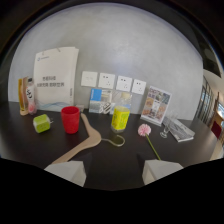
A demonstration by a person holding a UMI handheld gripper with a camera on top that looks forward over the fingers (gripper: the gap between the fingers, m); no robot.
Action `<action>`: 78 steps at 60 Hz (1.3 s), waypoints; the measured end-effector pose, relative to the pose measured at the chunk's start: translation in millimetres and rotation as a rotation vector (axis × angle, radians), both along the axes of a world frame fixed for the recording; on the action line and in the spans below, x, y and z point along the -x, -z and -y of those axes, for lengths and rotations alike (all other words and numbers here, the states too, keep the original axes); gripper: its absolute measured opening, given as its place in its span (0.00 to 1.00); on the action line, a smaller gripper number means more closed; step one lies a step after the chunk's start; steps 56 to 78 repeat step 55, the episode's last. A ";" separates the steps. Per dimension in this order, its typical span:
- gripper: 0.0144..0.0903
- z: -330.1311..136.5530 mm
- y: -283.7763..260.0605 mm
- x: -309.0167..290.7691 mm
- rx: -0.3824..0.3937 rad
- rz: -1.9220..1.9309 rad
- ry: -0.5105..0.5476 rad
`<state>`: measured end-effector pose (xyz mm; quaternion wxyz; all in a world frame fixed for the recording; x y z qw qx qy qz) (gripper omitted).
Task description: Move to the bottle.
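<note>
The bottle (pixel 27 95), slim with an orange and white label, stands upright at the far left of the dark table (pixel 125 155), against the wall and beside a white paper bag (pixel 56 77). It lies well beyond my fingers and off to their left. My gripper (pixel 114 172) is open and nothing sits between its two white fingertips (pixel 67 171). A wooden hanger (pixel 85 141) lies just ahead of the left fingertip.
Between me and the bottle sit a green cube (pixel 42 123) and a red cup (pixel 70 119). A yellow cup (pixel 120 118) stands straight ahead. A pink flower (pixel 145 131), a wine glass (pixel 165 131) and booklets (pixel 179 130) lie to the right. Wall sockets (pixel 106 80) line the back.
</note>
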<state>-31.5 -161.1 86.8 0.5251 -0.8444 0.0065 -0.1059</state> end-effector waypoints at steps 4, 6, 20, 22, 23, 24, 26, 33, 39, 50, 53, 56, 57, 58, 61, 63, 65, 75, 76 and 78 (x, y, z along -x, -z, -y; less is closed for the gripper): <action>0.93 -28.5 -1.2 -16.9 -0.005 -0.002 -0.010; 0.93 -42.9 -2.6 -24.9 -0.010 -0.006 -0.014; 0.93 -125.6 -2.4 -54.7 -0.015 -0.014 -0.075; 0.93 -133.7 -2.4 -55.5 -0.007 -0.020 -0.087; 0.93 -137.4 -1.8 -55.5 -0.007 -0.021 -0.093; 0.93 -141.2 -1.3 -55.5 -0.007 -0.022 -0.098; 0.94 -148.1 -0.3 -55.2 -0.006 -0.026 -0.106; 0.94 -163.9 6.1 -54.8 0.007 -0.044 -0.127; 0.94 -170.8 11.6 -54.2 0.020 -0.061 -0.134; 0.93 -176.1 12.9 -54.7 0.021 -0.064 -0.136; 0.94 -176.3 12.9 -54.4 0.020 -0.067 -0.138; 0.93 -176.2 12.9 -53.8 0.022 -0.068 -0.138; 0.93 -176.2 12.9 -53.8 0.022 -0.068 -0.138; 0.93 -176.2 12.9 -53.8 0.022 -0.068 -0.138; 0.93 -176.2 12.9 -53.8 0.022 -0.068 -0.138; 0.93 -176.2 12.9 -53.8 0.022 -0.068 -0.138; 0.93 -176.2 12.9 -53.8 0.022 -0.068 -0.138; 0.93 -176.2 12.9 -53.8 0.022 -0.068 -0.138; 0.93 -176.2 12.9 -53.8 0.022 -0.068 -0.138; 0.93 -176.2 12.9 -53.8 0.022 -0.068 -0.138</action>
